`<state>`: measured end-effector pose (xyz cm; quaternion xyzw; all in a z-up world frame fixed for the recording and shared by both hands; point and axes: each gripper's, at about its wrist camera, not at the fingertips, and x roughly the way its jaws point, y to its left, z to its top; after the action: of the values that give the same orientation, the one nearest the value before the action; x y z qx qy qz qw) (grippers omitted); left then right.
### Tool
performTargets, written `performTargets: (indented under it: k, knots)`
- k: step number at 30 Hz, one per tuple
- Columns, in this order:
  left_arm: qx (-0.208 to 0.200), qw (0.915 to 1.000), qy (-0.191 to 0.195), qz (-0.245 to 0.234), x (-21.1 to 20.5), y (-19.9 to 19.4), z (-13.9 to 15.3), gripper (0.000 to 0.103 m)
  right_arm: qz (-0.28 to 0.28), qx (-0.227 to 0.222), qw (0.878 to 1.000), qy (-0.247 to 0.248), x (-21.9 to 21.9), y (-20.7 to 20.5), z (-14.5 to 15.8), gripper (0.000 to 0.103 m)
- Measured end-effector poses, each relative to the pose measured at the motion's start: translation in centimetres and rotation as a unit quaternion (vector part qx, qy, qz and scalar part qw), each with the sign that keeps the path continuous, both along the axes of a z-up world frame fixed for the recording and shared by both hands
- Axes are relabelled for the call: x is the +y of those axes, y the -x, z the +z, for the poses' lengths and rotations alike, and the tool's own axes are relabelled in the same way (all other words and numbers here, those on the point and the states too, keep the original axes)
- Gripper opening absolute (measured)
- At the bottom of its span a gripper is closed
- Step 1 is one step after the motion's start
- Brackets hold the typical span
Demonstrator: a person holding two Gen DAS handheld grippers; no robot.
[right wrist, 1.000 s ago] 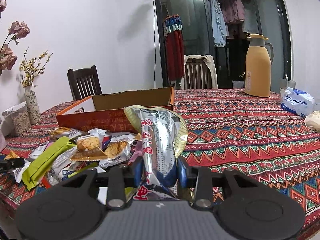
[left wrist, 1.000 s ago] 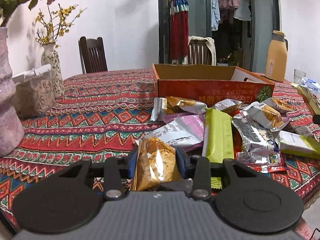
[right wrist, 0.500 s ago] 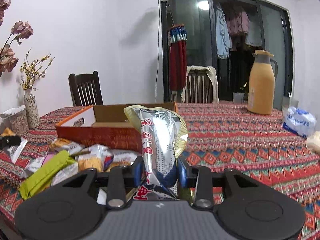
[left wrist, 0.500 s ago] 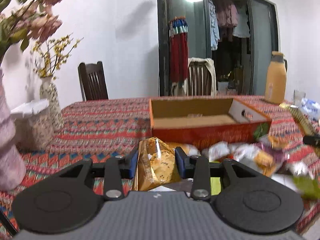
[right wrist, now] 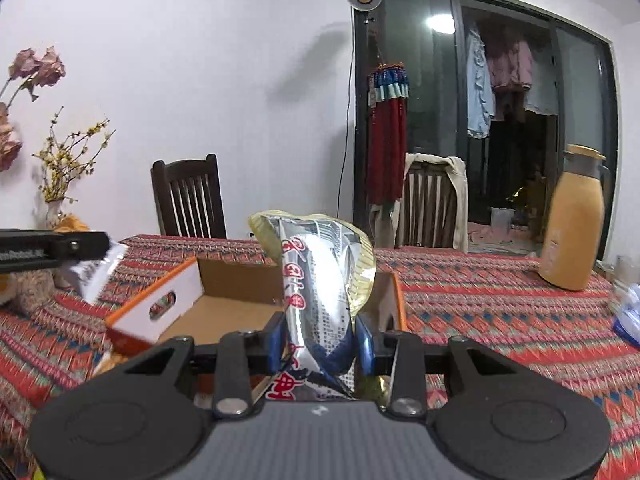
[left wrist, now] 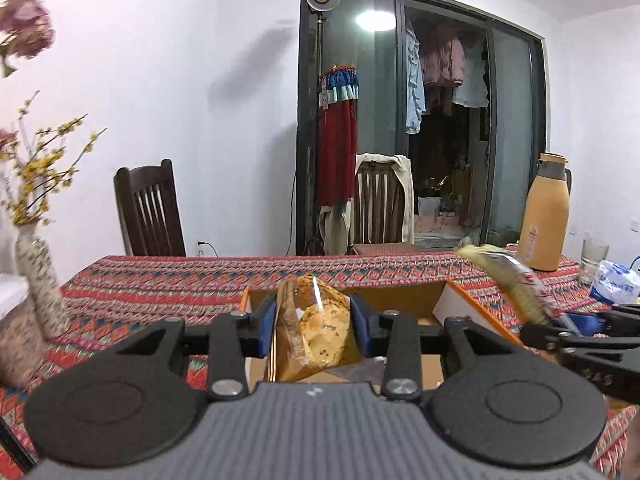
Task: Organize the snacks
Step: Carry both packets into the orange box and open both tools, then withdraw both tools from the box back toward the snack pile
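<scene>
Both grippers have risen from the snack pile and now hang over the open orange cardboard box [right wrist: 224, 304]. The left gripper [left wrist: 313, 330] clamps a golden clear-wrapped pastry packet [left wrist: 316, 328]; the right gripper [right wrist: 320, 340] clamps a silver foil snack packet [right wrist: 320, 280], both ready to drop.

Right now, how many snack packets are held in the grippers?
2. An orange packet sits in the left gripper; a silver packet sits in the right gripper. Loose packets below may be hidden.
</scene>
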<state>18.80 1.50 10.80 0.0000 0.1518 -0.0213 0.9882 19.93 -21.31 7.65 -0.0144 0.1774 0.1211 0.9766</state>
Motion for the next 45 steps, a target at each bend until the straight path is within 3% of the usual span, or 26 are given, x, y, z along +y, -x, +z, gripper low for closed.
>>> performTargets:
  k: [6, 11, 18, 20, 21, 23, 24, 25, 28, 36, 45]
  knots:
    - [0.019, 0.9996, 0.003, 0.021, -0.7, -6.1, -0.5, 0.039, -0.001, 0.036, 0.999, 0.002, 2.2, -7.2, 0.4, 0.037]
    - [0.058, 0.9973, 0.016, 0.042, 0.1, -10.5, -3.3, 0.039, -0.007, 0.081, 0.997, -0.010, 2.5, -12.0, -2.4, 0.037]
    - [0.087, 0.9953, 0.021, 0.036, 1.0, -12.5, -6.2, 0.039, -0.008, 0.093, 0.995, -0.042, 0.9, -13.2, -4.8, 0.037]
    - [0.087, 0.9953, 0.023, 0.035, 0.9, -12.3, -6.5, 0.041, -0.008, 0.092, 0.995, -0.033, 1.2, -13.2, -5.0, 0.055]
    - [0.086, 0.9953, 0.024, 0.037, 0.9, -12.1, -6.7, 0.046, -0.013, 0.092, 0.995, -0.029, 1.3, -13.2, -5.2, 0.060]
    - [0.079, 0.9958, 0.029, 0.036, 1.0, -11.7, -6.6, 0.065, -0.017, 0.093, 0.995, -0.023, 1.5, -13.2, -5.6, 0.077]
    - [0.071, 0.9961, 0.031, 0.041, 1.0, -11.4, -6.5, 0.088, -0.019, 0.090, 0.995, -0.026, 1.4, -13.0, -5.6, 0.081]
    - [0.060, 0.9965, 0.032, 0.049, 1.0, -10.9, -6.2, 0.103, -0.022, 0.086, 0.996, -0.028, 1.3, -12.9, -5.5, 0.090]
    - [0.044, 0.9966, 0.039, 0.057, 1.2, -10.0, -5.7, 0.103, -0.029, 0.066, 0.997, -0.040, 0.8, -12.0, -5.0, 0.103]
    - [0.041, 0.9970, 0.036, 0.056, 0.9, -9.5, -5.4, 0.103, -0.037, 0.048, 0.997, -0.050, 0.5, -11.6, -4.3, 0.103]
    - [0.013, 0.9962, 0.042, 0.075, 0.6, -8.1, -2.8, 0.103, -0.040, 0.009, 0.998, -0.052, -0.5, -10.5, -2.0, 0.103]
